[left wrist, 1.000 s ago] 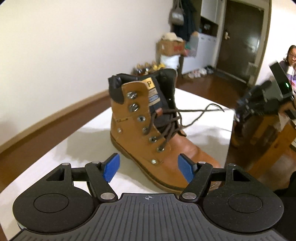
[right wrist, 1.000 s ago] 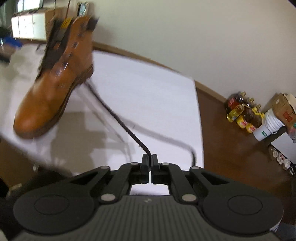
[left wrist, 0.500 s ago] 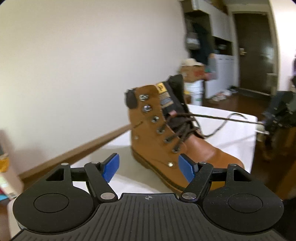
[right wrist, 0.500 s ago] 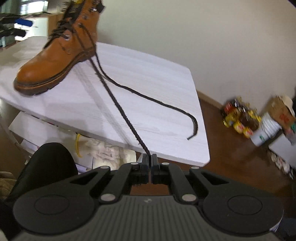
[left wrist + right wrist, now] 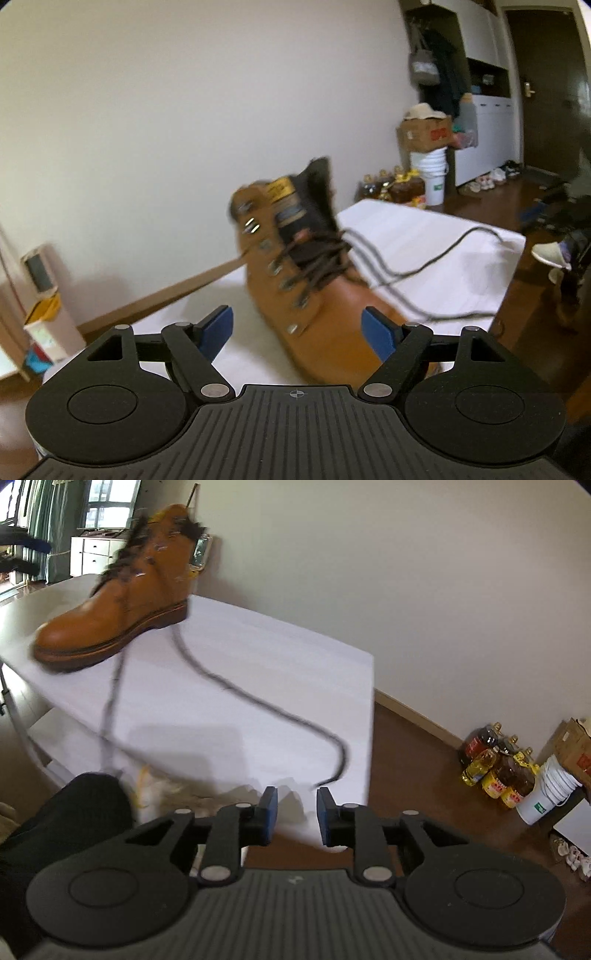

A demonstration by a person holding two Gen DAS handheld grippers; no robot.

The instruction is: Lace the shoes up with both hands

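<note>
Two grippers show, one in each view. From the left wrist view, the left gripper (image 5: 297, 328) has its blue pads (image 5: 216, 328) spread wide apart and grasps nothing. Past it, at about 12 o'clock, a tan boot (image 5: 295, 273) stands on the white tabletop (image 5: 443, 236), a bit blurry. Its toe points toward 5 o'clock, low near the right pad. Dark laces (image 5: 317, 266) cross up its front. One loose lace end (image 5: 443, 254) runs off toward 3 o'clock across the tabletop. Far back at 1 o'clock sit a white bucket (image 5: 434, 177) and a cardboard box (image 5: 424, 131). From the right wrist view, the right gripper (image 5: 293, 814) is released too, with a small gap between its pads and nothing in it. The boot (image 5: 118, 602) stands at 10 o'clock on the tabletop (image 5: 277, 664). One lace (image 5: 258, 701) curls across the white top and ends near the edge, just above the gripper. The other lace (image 5: 110, 698) hangs over the near edge at 9 o'clock. Oil bottles (image 5: 495, 764) stand on the floor at 3 o'clock.
</note>
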